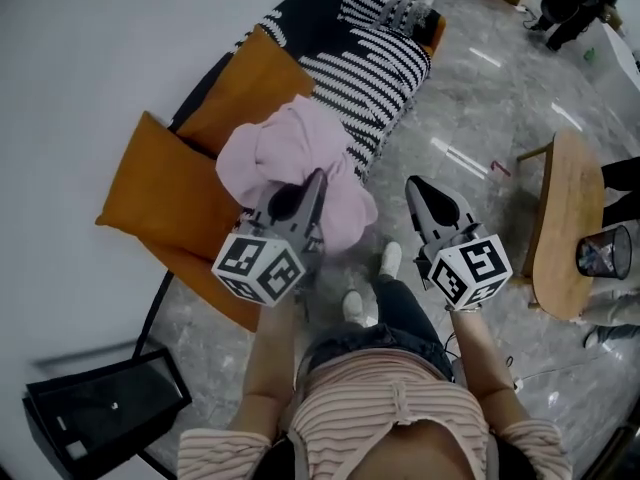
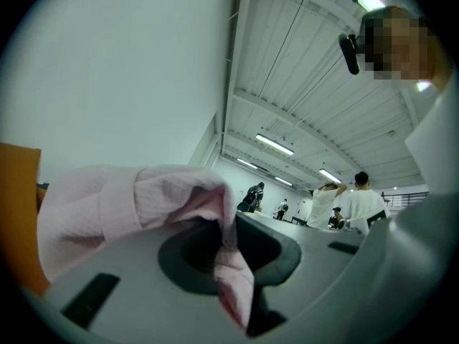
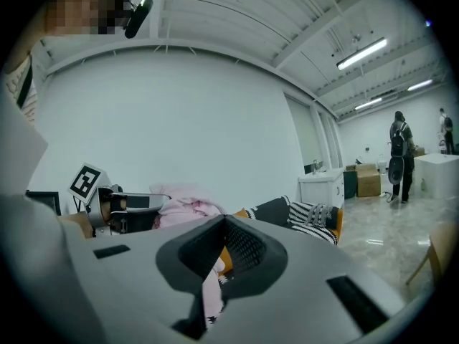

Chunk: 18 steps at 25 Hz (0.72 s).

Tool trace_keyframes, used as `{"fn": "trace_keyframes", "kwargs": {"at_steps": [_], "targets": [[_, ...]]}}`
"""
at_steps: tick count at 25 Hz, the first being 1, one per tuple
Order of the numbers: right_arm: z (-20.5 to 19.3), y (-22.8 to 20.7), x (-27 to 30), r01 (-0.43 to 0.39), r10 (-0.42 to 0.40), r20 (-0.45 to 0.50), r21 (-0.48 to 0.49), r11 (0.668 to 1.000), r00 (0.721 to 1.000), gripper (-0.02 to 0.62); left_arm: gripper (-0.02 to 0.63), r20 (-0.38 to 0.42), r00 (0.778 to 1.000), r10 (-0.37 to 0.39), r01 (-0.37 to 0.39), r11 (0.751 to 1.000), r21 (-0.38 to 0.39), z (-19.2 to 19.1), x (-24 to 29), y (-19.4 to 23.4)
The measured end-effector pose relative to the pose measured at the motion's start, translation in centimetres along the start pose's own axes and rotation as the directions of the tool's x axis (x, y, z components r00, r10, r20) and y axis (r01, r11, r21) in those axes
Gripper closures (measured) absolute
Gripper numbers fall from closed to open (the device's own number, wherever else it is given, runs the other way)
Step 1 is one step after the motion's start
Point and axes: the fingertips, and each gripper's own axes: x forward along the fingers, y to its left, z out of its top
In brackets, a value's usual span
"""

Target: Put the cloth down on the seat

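A pale pink cloth [image 1: 290, 153] hangs bunched over the sofa seat [image 1: 375, 78], a black-and-white striped cover, and over the edge of the orange cushions [image 1: 165, 198]. My left gripper [image 1: 318, 180] is shut on the cloth. In the left gripper view, folds of the cloth [image 2: 143, 199] drape over the left gripper [image 2: 229, 224] and down between its jaws. My right gripper [image 1: 418, 186] hovers to the right over the floor, apart from the cloth, jaws together with nothing in them. The right gripper view shows the right gripper [image 3: 222, 224] level, with the cloth [image 3: 186, 210] and the left gripper [image 3: 118, 208] off to the left.
A wooden side table [image 1: 565, 218] with a black mesh bin [image 1: 603, 251] beside it stands at the right. A black frame [image 1: 100, 408] sits on the floor at lower left. The person's feet [image 1: 370, 283] stand close to the sofa's front. People stand far across the room.
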Motion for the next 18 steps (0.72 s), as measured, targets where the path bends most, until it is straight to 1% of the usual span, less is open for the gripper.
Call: {"fn": "trace_keyframes", "kwargs": {"at_steps": [5,11,14,18], "targets": [[0.2,-3.1,1.5,0.016,-0.016,-0.005,0.013,1.000,1.000,0.588,0.540,0.004,1.000,0.013,-0.013,1.000,0.002,0.1,2.8,1.0],[0.3,-7.3,4.7,0.006,-0.006,-0.013,0.039,0.999,1.000,0.588,0.540,0.003,0.999,0.040,-0.040,0.999,-0.015,0.4,7.1,2.9],[0.7,-10.3,6.7,-0.005,0.006,-0.016,0.042,0.999,1.000,0.588,0.540,-0.007,0.998,0.058,-0.058,0.998,-0.009,0.5,10.1,4.0],[1.5,-15.6,9.8,-0.017,0.018,-0.024,0.054,0.998,1.000,0.587,0.540,-0.022,0.995,0.093,-0.093,0.996,-0.004,0.7,15.4,5.4]]}}
